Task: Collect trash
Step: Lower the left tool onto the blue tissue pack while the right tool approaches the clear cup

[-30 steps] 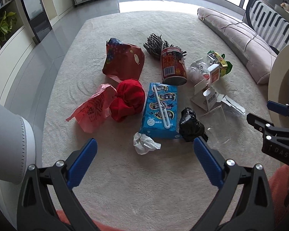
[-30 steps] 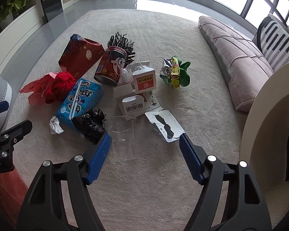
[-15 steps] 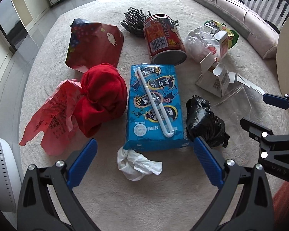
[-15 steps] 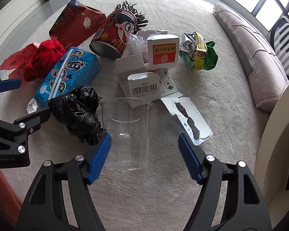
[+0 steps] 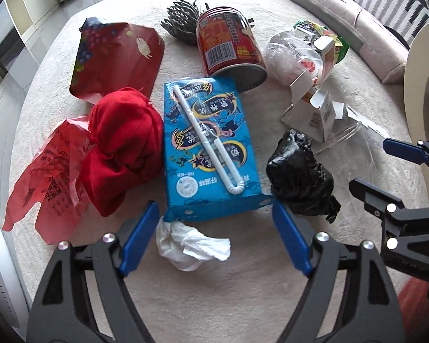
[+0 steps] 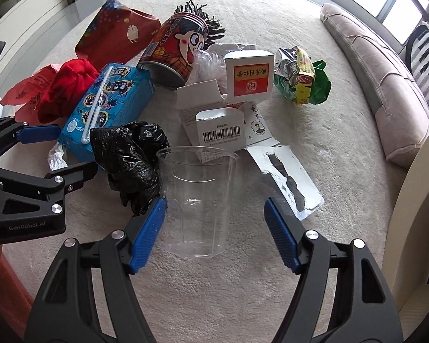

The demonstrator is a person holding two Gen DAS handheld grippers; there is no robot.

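Trash lies on a beige carpet (image 5: 214, 300). My left gripper (image 5: 214, 228) is open, with a crumpled white tissue (image 5: 190, 245) between its fingers and the near end of a blue drink carton (image 5: 208, 148) just beyond. A black plastic bag (image 5: 300, 177) lies to its right. My right gripper (image 6: 214, 225) is open around a clear plastic cup (image 6: 198, 200) lying on its side, not touching it. The black bag (image 6: 131, 154) touches its left finger. The left gripper (image 6: 54, 150) shows at the left of the right wrist view.
A red can (image 5: 231, 45), red cloth bundle (image 5: 123, 148), pink plastic bag (image 5: 45, 177), red paper bag (image 5: 117, 57), white boxes (image 6: 223, 120), a torn sachet (image 6: 289, 177) and green foil wrapper (image 6: 300, 77) lie around. A cushion (image 6: 386, 85) borders the carpet at right.
Both grippers moved forward and down toward the pile. The tissue now sits between the left fingers and the clear cup between the right fingers. Both stayed open.
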